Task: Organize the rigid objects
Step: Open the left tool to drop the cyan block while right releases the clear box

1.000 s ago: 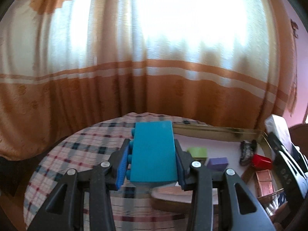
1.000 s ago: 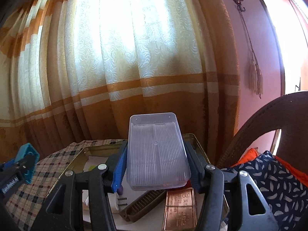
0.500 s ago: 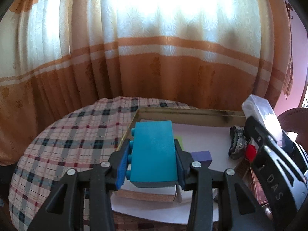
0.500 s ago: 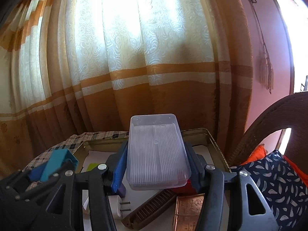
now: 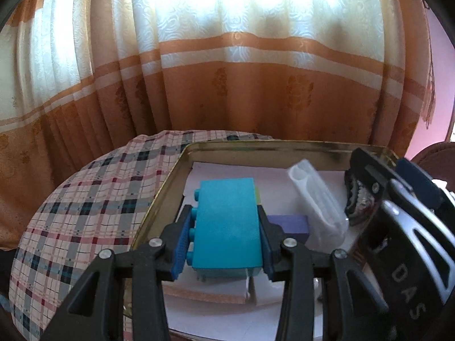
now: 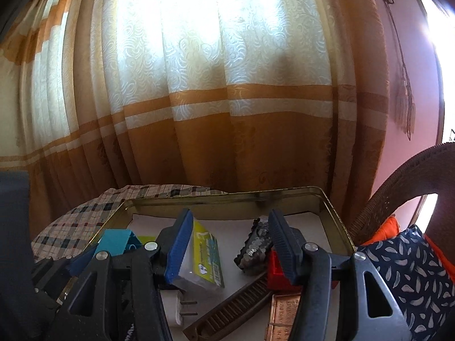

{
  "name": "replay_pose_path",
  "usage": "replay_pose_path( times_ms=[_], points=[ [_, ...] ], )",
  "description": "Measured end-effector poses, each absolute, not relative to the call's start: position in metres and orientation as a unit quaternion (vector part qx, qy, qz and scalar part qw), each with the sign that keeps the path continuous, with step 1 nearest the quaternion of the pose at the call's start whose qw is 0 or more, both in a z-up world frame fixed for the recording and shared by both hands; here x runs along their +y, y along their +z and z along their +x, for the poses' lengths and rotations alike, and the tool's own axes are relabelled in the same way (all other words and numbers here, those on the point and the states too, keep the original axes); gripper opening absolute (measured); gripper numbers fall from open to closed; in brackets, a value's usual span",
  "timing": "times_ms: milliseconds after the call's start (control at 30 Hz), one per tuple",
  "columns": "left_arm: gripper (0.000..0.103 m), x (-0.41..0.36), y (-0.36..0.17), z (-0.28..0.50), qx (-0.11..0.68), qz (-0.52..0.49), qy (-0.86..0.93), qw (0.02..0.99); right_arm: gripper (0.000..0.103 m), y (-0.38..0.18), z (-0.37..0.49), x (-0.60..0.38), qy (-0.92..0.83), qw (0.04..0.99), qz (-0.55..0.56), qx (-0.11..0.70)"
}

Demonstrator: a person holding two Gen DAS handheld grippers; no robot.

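Your left gripper (image 5: pixel 224 241) is level over the near-left part of the metal tray (image 5: pixel 256 145), its fingers (image 5: pixel 182 244) clamped on the blue block (image 5: pixel 227 227), studs facing left. The block hangs above a flat white-and-tan slab; whether they touch is hard to judge from here.

Your right gripper (image 6: pixel 227 250) sits over the tray's middle with its fingers (image 6: pixel 179 244) spread wide and nothing between them. The clear plastic box (image 6: pixel 203 258) lies in the tray just beside the left finger, tilted, with a yellow-green label showing. In your left view that box (image 5: pixel 318 201) leans on its edge next to the purple block (image 5: pixel 293 224).

Right of it sit a sequined clip (image 6: pixel 256 244), a red block (image 6: pixel 277 272), a brown comb (image 6: pixel 236 307) and a copper tin (image 6: pixel 284 318). The tray rests on the checked cloth (image 5: pixel 93 199) covering the worktop.
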State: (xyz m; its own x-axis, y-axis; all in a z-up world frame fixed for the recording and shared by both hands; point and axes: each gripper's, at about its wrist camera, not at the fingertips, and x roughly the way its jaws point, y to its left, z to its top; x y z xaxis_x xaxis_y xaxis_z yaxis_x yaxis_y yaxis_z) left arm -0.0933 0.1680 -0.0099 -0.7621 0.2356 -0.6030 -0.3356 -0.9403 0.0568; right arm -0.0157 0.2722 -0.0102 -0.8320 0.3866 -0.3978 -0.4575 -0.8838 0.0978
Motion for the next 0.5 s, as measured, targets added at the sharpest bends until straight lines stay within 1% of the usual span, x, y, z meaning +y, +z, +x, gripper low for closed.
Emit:
replay_pose_path(
  times_ms=[33,67,100,133,267,500],
  points=[
    [0.057,0.168,-0.011,-0.093,0.083,-0.306,0.937,0.143,0.063,-0.01,-0.015,0.271,0.952,0.224,-0.186,0.092],
    [0.068,0.168,-0.012,-0.093,0.086,-0.302,0.941,0.129,0.073,-0.009,-0.014,0.27,0.952,0.228,-0.182,0.09],
    [0.091,0.167,-0.013,-0.093,0.085,-0.298,0.943,0.12,0.079,-0.008,-0.012,0.27,0.952,0.232,-0.177,0.089],
    [0.102,0.166,-0.014,-0.094,0.082,-0.302,0.943,0.113,0.086,-0.007,-0.009,0.269,0.952,0.241,-0.168,0.088],
    [0.102,0.161,-0.015,-0.097,0.068,-0.31,0.941,0.117,0.095,-0.004,0.001,0.274,0.948,0.264,-0.148,0.101],
    [0.103,0.161,-0.015,-0.098,0.065,-0.31,0.941,0.116,0.096,-0.009,0.003,0.295,0.937,0.268,-0.154,0.163]
  ],
)
